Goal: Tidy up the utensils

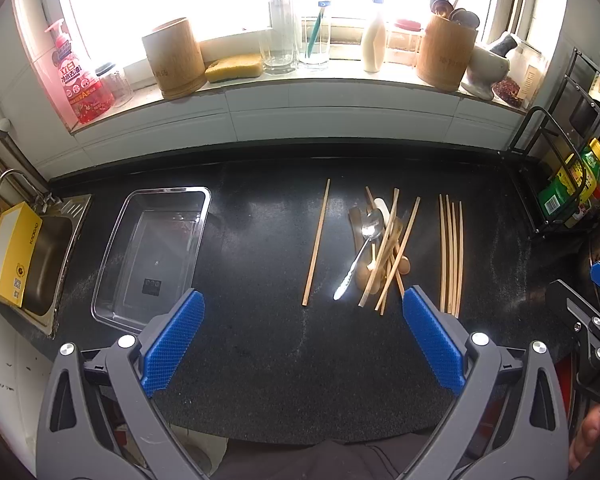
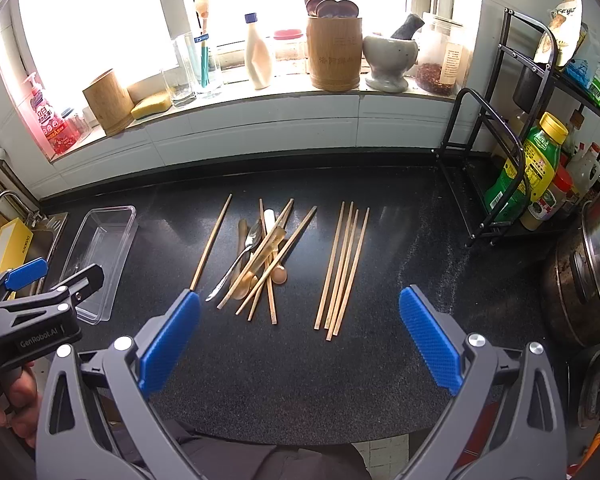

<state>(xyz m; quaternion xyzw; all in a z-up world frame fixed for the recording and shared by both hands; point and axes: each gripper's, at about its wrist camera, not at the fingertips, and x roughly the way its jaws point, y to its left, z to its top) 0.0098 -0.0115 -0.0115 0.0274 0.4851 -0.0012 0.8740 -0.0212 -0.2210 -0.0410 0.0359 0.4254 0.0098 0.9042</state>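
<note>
Jaws, left gripper [image 1: 303, 312]: standing spread wide and holding nothing, hovering above the near part of the worktop [image 1: 260, 360].
Jaws, right gripper [image 2: 299, 314]: likewise standing spread wide and gripping nothing, hovering over the near edge of the same worktop.
Mixed pile [image 2: 262, 252]: lying mid-worktop ahead of both grippers; chopsticks are crossing over a metal spoon [image 1: 362, 250] and wooden spoons, all touching one another.
Sorted chopsticks [image 2: 342, 268]: lying side by side just right of the pile, forming a tidy group.
Single chopstick [image 2: 211, 242]: lying alone just left of the pile, apart from it.
Clear tray [image 1: 112, 256]: sitting empty at the left, between the pile and the sink [image 1: 48, 264].
Long axis: nearly every piece is pointing away from the cameras, near end toward the jaws, so the spread of either pair of jaws is running across the shafts.
Direction from jaws: in the right wrist view, the pile is sitting ahead between the blue pads, toward the left one; the sorted group is also lying between them. In the left wrist view, the pile is lying ahead and toward the right pad, the tray toward the left pad.
Nearer hand: judging by these views, the right gripper is sitting closer to the pile and the sorted group; the left is sitting closer to the tray.
Likely step: picking one piece off the pile; overlapping shafts are risking a double pick.
</note>
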